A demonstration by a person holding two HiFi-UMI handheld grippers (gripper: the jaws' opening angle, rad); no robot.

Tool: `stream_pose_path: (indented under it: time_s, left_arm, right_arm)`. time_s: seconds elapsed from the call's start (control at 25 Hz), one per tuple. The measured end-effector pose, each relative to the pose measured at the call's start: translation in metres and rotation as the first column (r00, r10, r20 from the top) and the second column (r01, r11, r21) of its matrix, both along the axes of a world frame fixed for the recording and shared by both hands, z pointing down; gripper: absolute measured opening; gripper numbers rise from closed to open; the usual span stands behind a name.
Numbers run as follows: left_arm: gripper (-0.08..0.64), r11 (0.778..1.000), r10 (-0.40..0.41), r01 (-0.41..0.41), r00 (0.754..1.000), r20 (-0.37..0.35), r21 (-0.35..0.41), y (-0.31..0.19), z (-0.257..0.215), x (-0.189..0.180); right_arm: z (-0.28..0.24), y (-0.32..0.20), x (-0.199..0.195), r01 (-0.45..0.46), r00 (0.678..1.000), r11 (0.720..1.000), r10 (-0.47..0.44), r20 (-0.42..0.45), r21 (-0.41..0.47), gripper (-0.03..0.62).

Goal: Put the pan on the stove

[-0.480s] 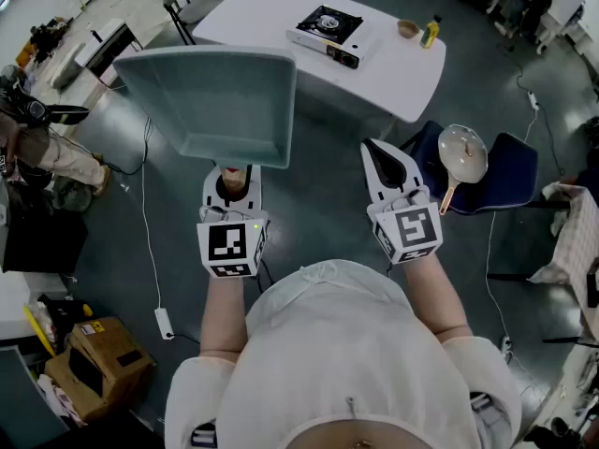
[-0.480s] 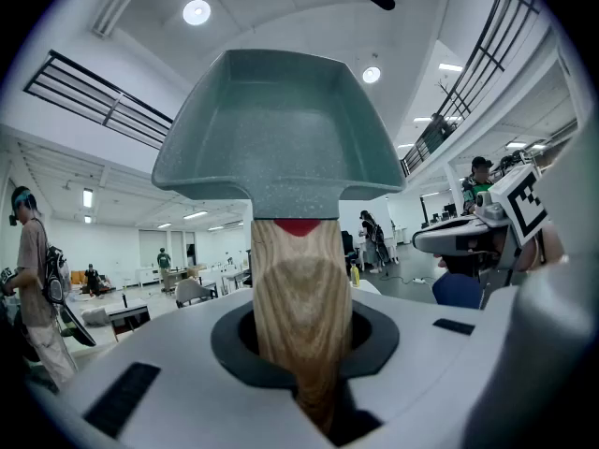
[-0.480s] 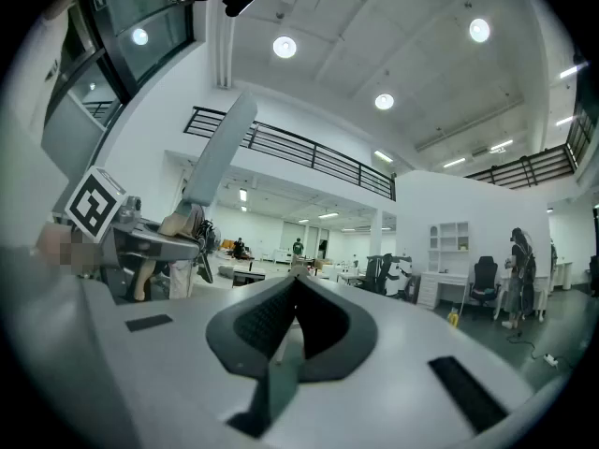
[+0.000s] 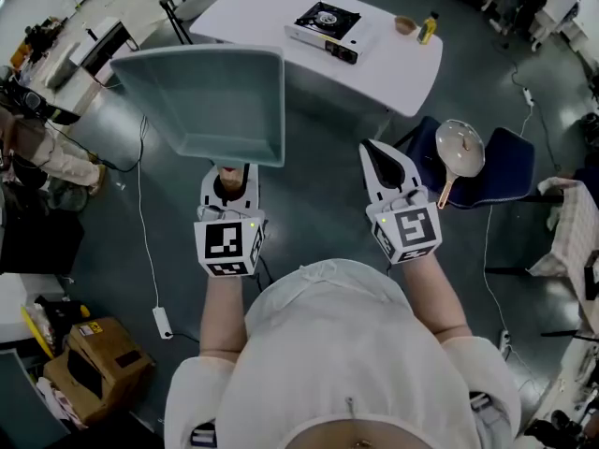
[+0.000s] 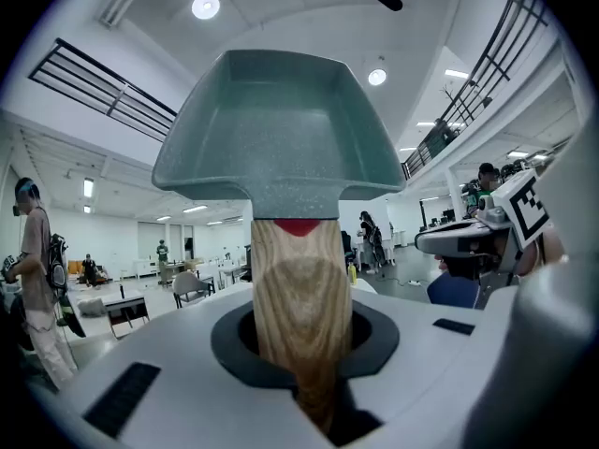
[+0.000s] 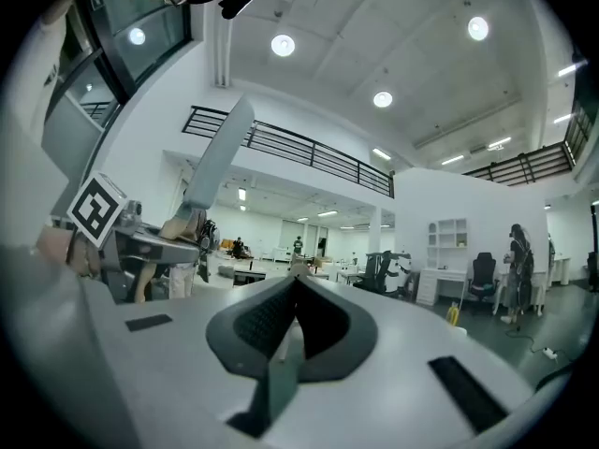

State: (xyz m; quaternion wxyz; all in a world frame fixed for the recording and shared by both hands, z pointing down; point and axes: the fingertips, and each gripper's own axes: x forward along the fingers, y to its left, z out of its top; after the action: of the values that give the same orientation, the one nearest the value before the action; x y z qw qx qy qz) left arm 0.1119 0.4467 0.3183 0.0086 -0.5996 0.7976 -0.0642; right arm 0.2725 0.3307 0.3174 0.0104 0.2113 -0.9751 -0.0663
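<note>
gripping a square grey-green pan (image 4: 211, 101) with the left hand-held gripper (image 4: 230, 181), jaws nearly together and pressed on both sides of the pale wooden handle (image 5: 298, 316). held up in the air at the near left, hollow side facing the head camera, resting on nothing. seen from the head view just in front of the near left edge of the white counter (image 4: 267, 12). on that counter, further away and to the right, a small portable stove (image 4: 324, 28) with nothing on its burner, well apart from the pan; beside it at the right end a small brown bowl (image 4: 405, 25) and a yellow bottle (image 4: 429, 29), close to each other. at the near right, level with the left one, the right hand-held gripper (image 4: 378, 155), jaws fully together, with nothing between them and touching nothing. further right, a round pale pan (image 4: 460, 150) lying on a blue chair (image 4: 510, 171), handle toward the near side. on the floor at the near left, a cardboard box (image 4: 89, 363) and a white power strip (image 4: 162, 322).
</note>
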Motion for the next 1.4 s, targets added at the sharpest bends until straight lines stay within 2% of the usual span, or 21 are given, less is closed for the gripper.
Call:
stream_pose_path:
  time_s: [0.12,0.32,0.48,0.6,0.8,1.08,1.4]
  left_arm:
    - [0.067,1.0,0.008,-0.008,1.0,-0.008,-0.011,0.004,0.006,-0.003]
    - [0.067,1.0,0.003,-0.004,1.0,-0.007,-0.029,0.007,0.016,-0.015]
    - [0.067,0.999,-0.022,0.022,1.0,-0.002,-0.043,-0.003,0.024,-0.029]
    - [0.067,0.998,-0.048,0.048,0.999,-0.002,-0.048,-0.024,0.029,-0.046]
    - [0.067,0.993,-0.101,0.102,0.995,0.02,-0.057,-0.083,0.029,-0.076]
    - [0.067,0.99,-0.134,0.135,0.99,0.043,-0.04,-0.207,0.011,-0.115]
    - [0.067,0.992,-0.087,0.09,0.995,0.038,-0.093,-0.33,0.025,-0.131]
  right_arm:
    - [0.002,0.003,-0.003,-0.01,1.0,1.0,0.01,0.015,-0.008,0.005]
    - [0.013,-0.001,-0.011,-0.026,0.999,1.0,0.027,-0.026,0.006,0.005]
    - [0.022,-0.023,-0.026,-0.017,1.0,1.0,0.016,-0.023,-0.014,0.006]
    - [0.025,-0.049,-0.047,0.014,1.0,1.0,-0.014,-0.011,0.003,0.006]
    - [0.022,-0.121,-0.086,0.061,0.998,0.997,-0.061,-0.002,0.038,0.006]
    - [0.006,-0.249,-0.131,0.09,0.996,0.996,-0.09,0.024,0.002,0.006]
    - [0.019,-0.352,-0.155,0.089,0.996,0.996,-0.089,-0.027,-0.006,0.006]
